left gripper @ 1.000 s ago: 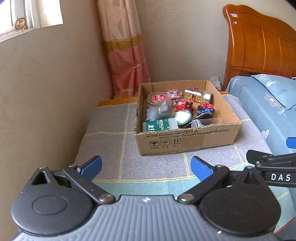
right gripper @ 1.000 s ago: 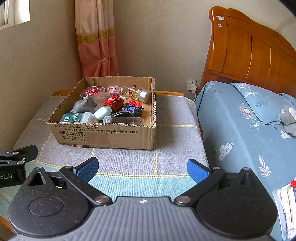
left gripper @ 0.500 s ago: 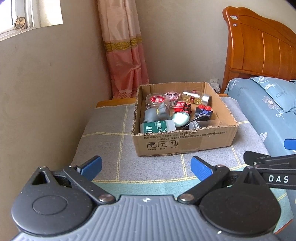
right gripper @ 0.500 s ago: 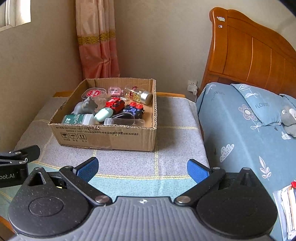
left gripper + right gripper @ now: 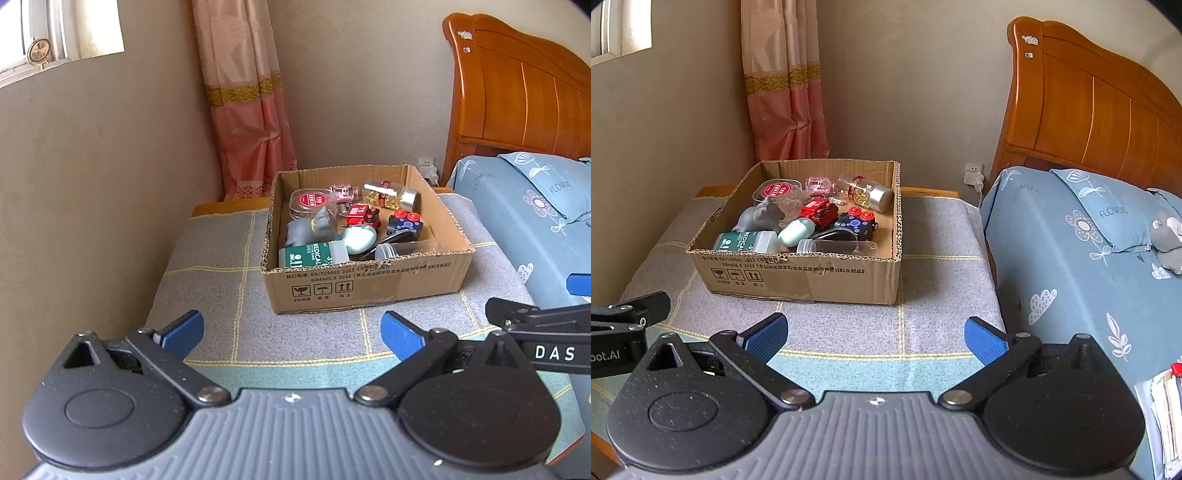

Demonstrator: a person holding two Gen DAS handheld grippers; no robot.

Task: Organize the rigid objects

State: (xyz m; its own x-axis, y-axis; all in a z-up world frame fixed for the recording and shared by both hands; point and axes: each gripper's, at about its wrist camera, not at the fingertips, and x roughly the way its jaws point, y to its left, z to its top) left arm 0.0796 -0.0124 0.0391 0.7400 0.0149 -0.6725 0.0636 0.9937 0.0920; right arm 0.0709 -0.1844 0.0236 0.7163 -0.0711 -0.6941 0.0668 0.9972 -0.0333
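Left wrist view: my left gripper (image 5: 291,332) hangs over the grey checked cloth (image 5: 221,295) with its blue fingers spread wide and nothing between them. The cardboard box (image 5: 369,284) sits ahead of it, slightly to the right, well clear of the fingertips. Inside lie a green medical bottle (image 5: 314,254) against the near wall, a grey figurine (image 5: 310,229) behind it, a red toy car (image 5: 362,216), a dark blue toy car (image 5: 404,223) and a jar of yellow capsules (image 5: 391,194) near the far wall. My right gripper (image 5: 875,334) is likewise spread apart and holding nothing; from its camera the box (image 5: 798,277) lies ahead and to the left. The blue bed (image 5: 1089,258) runs along my right.
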